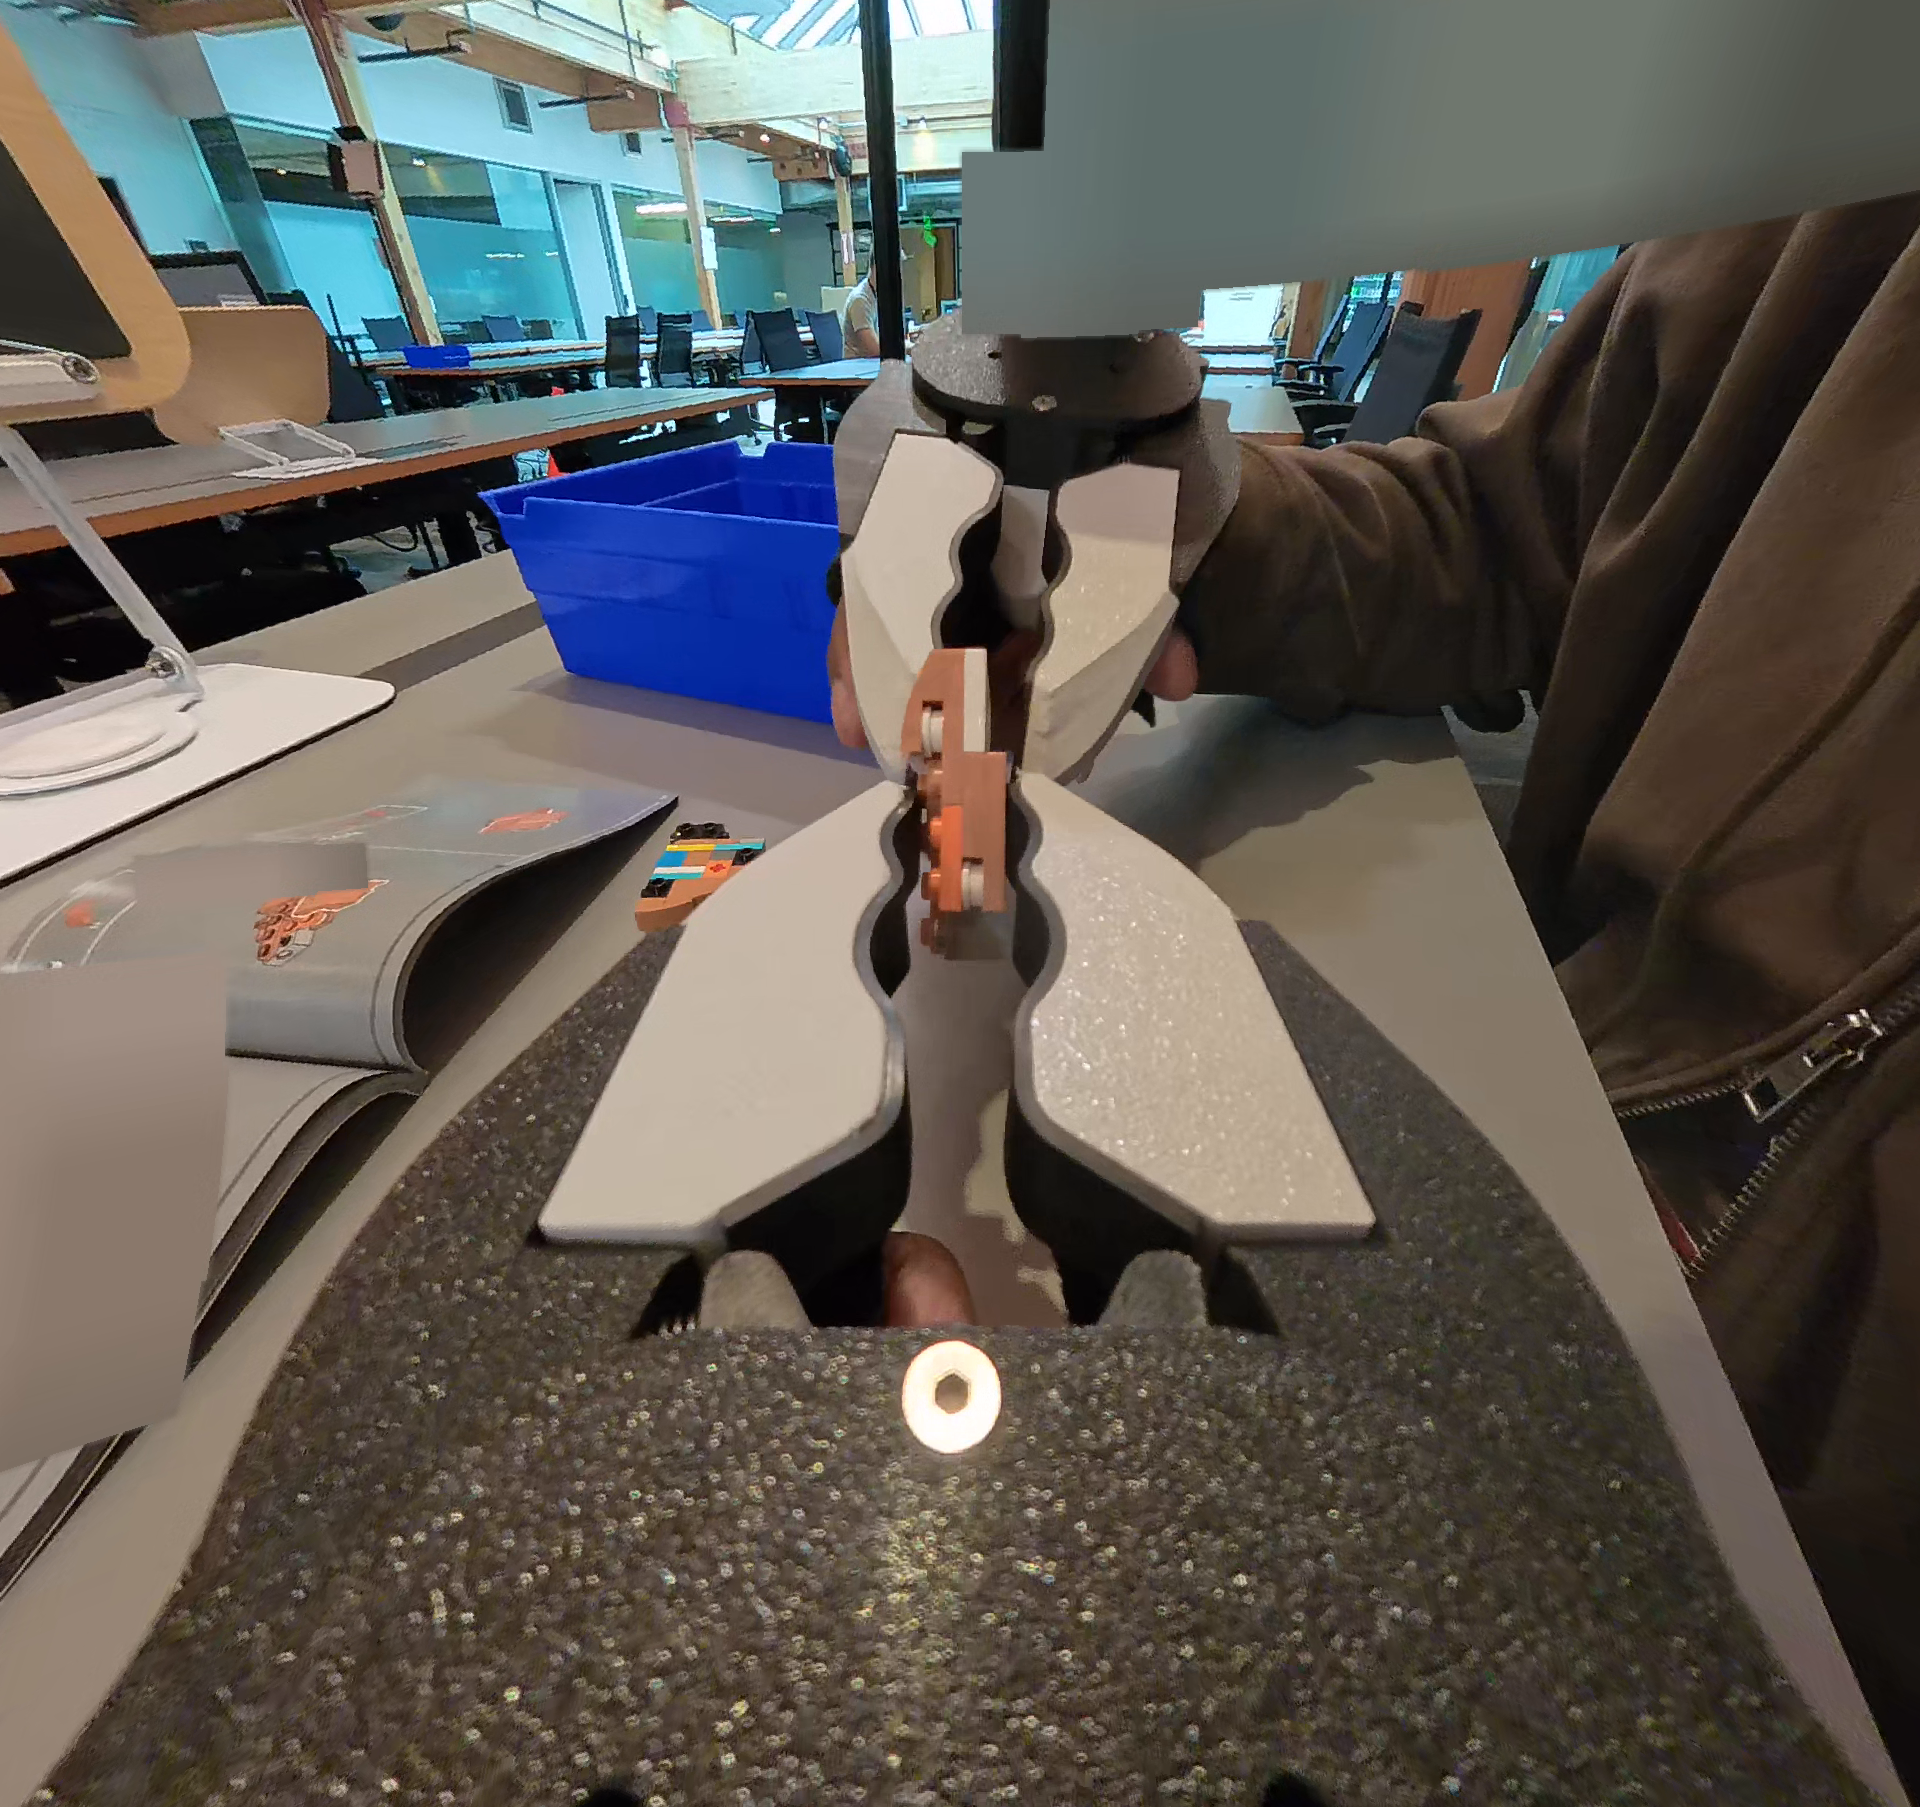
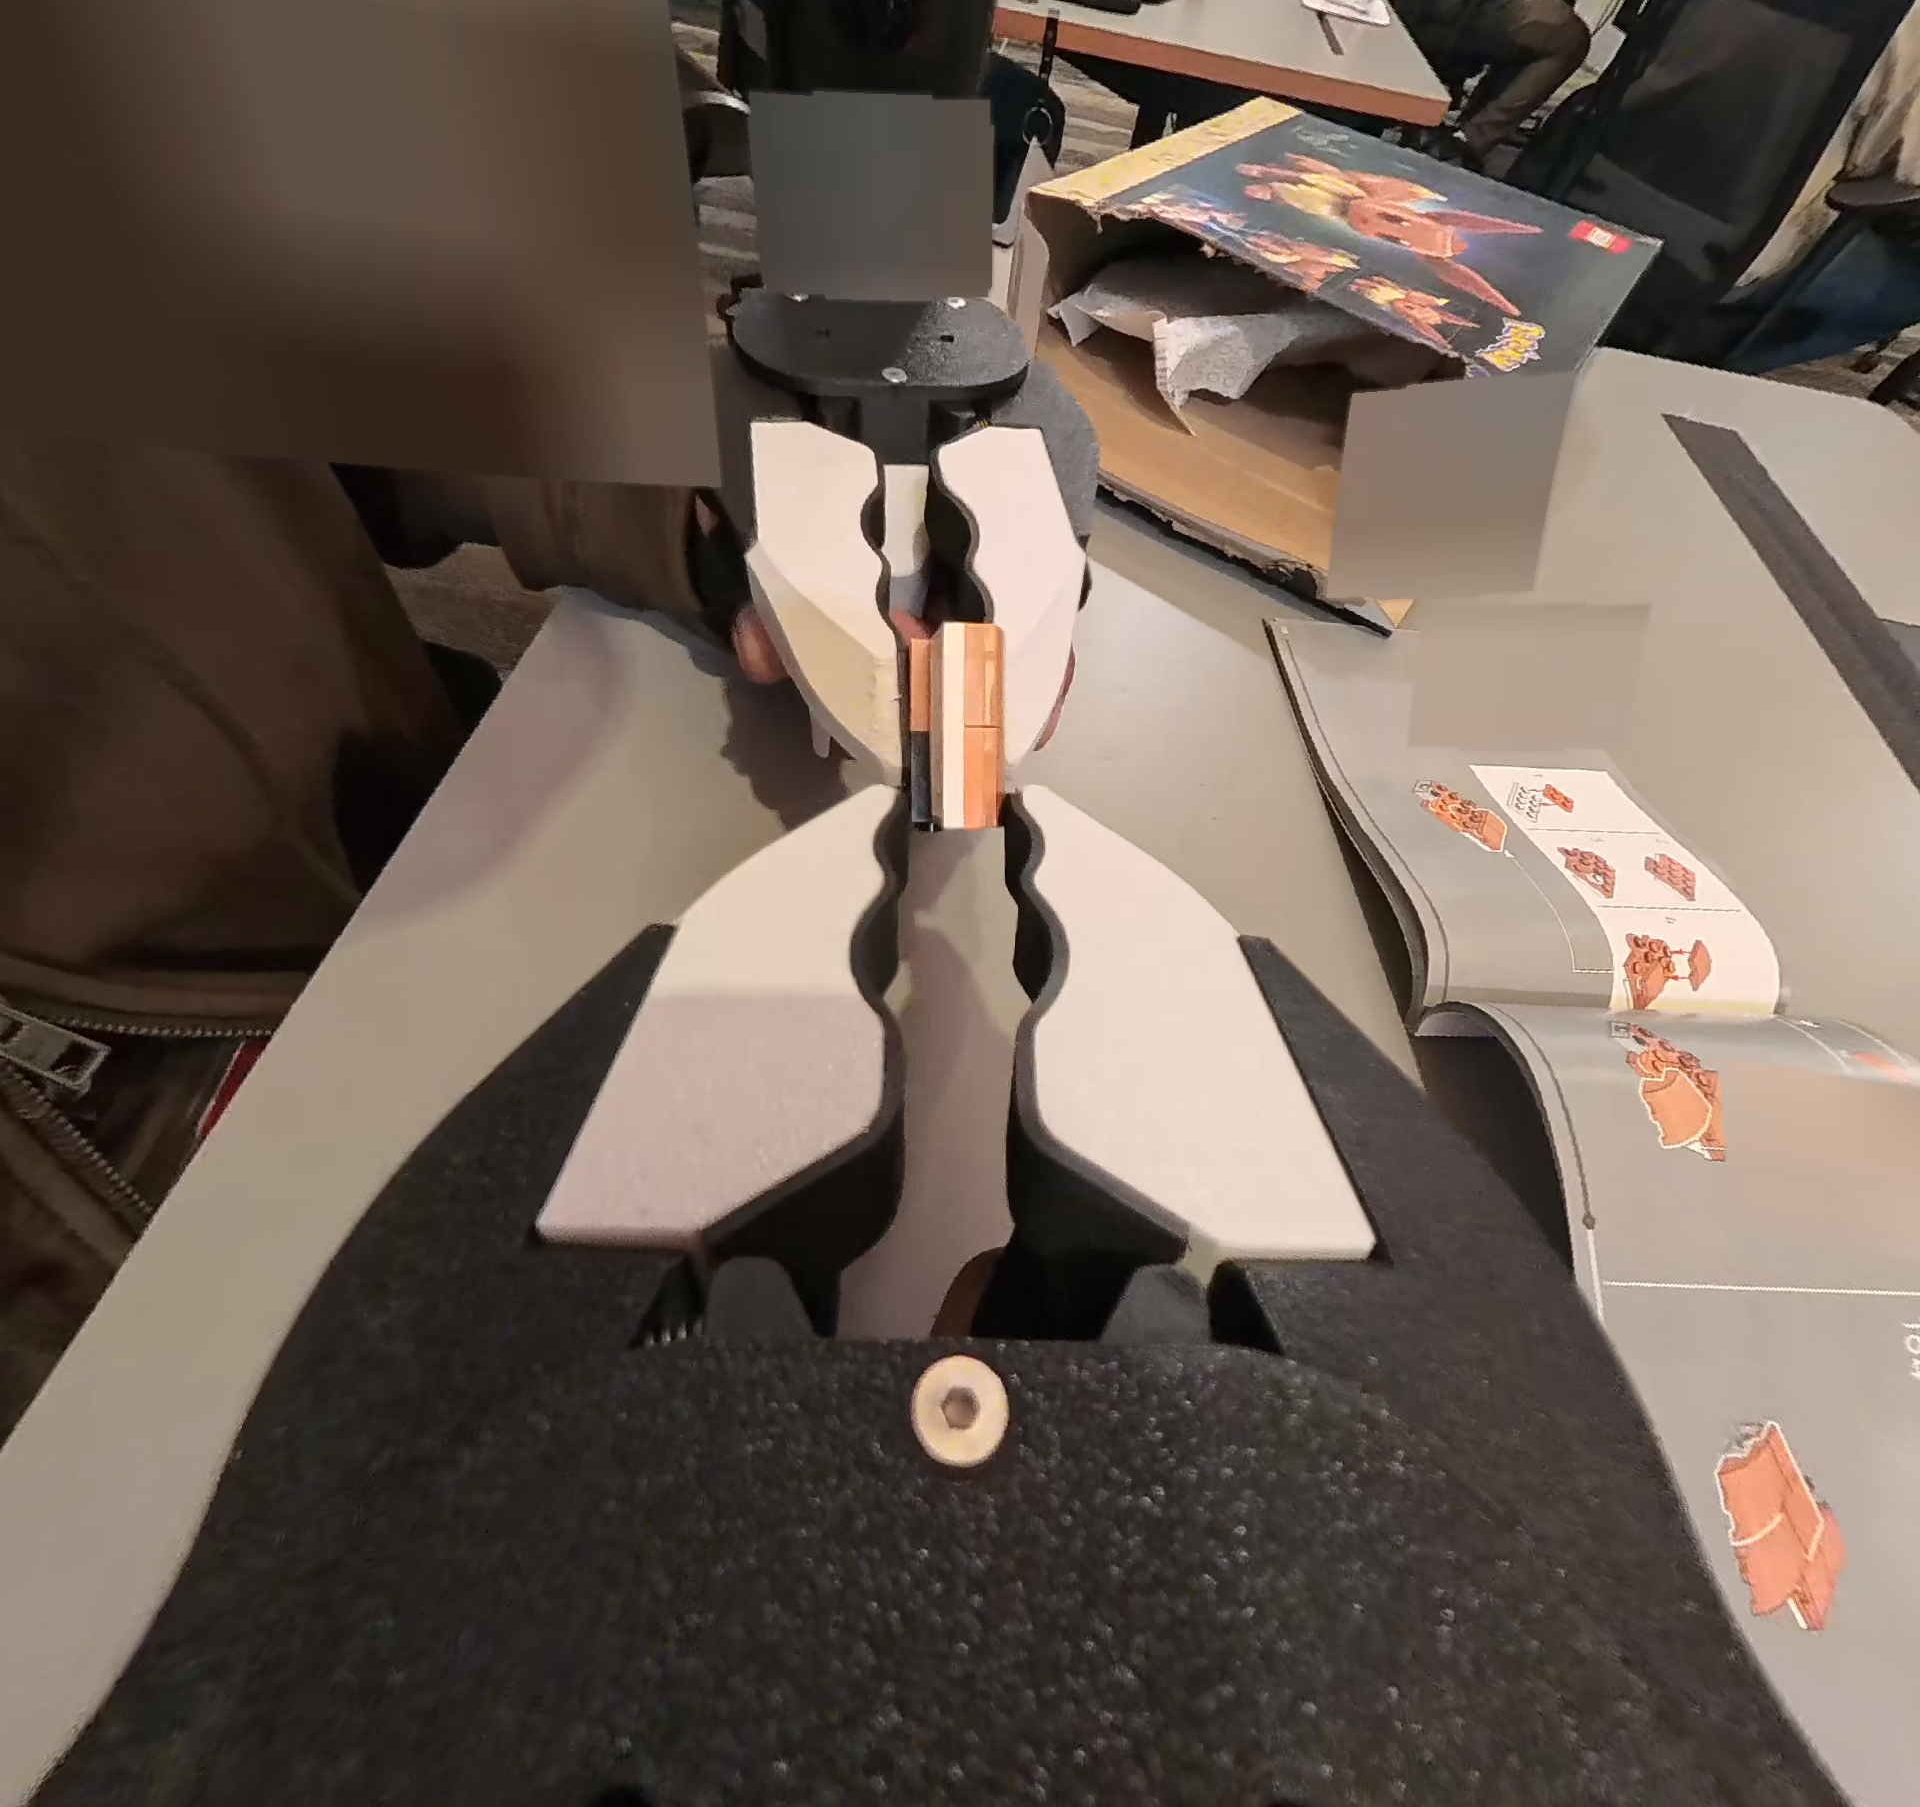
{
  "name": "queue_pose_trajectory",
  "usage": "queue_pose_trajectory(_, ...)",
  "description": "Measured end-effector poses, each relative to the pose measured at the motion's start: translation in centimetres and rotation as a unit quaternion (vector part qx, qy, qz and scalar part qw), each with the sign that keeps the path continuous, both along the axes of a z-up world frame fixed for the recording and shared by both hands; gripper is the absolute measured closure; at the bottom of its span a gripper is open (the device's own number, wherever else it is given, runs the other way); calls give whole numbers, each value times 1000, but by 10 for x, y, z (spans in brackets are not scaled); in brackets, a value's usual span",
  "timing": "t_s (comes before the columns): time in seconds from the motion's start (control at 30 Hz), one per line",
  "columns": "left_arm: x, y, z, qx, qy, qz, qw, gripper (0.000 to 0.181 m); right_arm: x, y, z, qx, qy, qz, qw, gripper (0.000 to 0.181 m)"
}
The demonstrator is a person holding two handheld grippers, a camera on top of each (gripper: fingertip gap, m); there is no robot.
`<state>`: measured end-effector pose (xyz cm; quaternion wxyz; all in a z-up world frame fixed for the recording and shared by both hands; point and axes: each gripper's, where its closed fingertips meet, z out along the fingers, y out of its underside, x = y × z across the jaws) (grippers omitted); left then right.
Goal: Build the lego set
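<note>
glossy plastic blue bin (image 1: 675, 552), matt grey table (image 1: 1299, 822), torn cardboard box (image 2: 1340, 271) (paper inside).

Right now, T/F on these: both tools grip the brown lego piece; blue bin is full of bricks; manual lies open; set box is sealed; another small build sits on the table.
1. Both the left tool and the right tool grip the brown lego piece: true.
2. The blue bin is full of bricks: false, no bricks show in it.
3. The manual lies open: true.
4. The set box is sealed: false, torn open.
5. A small multicoloured build lies on the table: true.
</note>
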<state>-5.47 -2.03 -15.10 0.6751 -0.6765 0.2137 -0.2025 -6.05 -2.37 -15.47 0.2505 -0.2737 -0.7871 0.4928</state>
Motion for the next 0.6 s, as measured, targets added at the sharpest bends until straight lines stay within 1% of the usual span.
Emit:
queue_pose_trajectory(0.23,3,-2,0,1,6,-5,1000,166,3,-2,-1,26,15,2,1000,164)
queue_pose_trajectory(0.6,7,-2,-5,-5,29,-4,1000,166,6,-3,-5,38,2,14,999,166)
